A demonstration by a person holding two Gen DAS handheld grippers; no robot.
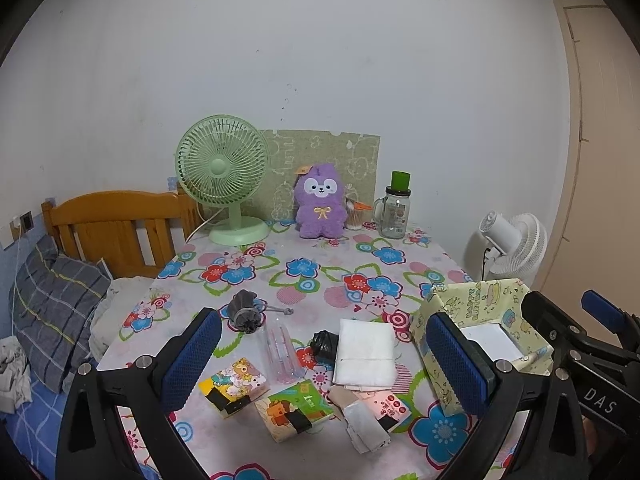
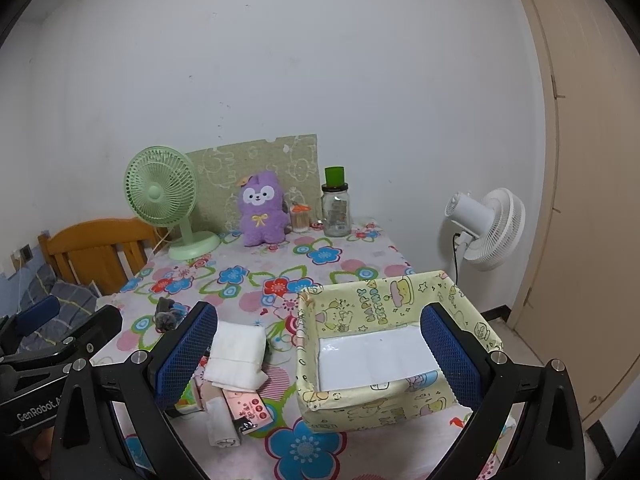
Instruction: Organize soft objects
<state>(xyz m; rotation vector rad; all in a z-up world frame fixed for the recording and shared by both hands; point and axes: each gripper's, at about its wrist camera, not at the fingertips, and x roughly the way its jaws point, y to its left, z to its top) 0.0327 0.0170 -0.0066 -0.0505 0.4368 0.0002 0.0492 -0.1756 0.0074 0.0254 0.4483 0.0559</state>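
Soft items lie on the flowered table: a folded white cloth (image 1: 365, 352) (image 2: 237, 350), a grey drawstring pouch (image 1: 245, 312) (image 2: 166, 314), a black crumpled bag (image 1: 324, 345), two tissue packs (image 1: 234, 386) (image 1: 294, 408), a pink pack (image 1: 384, 404) (image 2: 248, 408) and a rolled pale cloth (image 1: 366, 426) (image 2: 220, 420). A yellow fabric box (image 1: 476, 334) (image 2: 394, 344) stands at the right with a white sheet inside. My left gripper (image 1: 326, 364) is open above the items. My right gripper (image 2: 320, 360) is open over the box's near left part.
At the table's back stand a green fan (image 1: 224, 184) (image 2: 168, 200), a purple plush toy (image 1: 320, 206) (image 2: 262, 208), a glass jar with a green lid (image 1: 394, 210) (image 2: 336, 204) and a cotton swab cup (image 1: 354, 216). A clear pen case (image 1: 280, 348) lies among the items. A white floor fan (image 2: 486, 228) stands right; a bed (image 1: 60, 300) is left.
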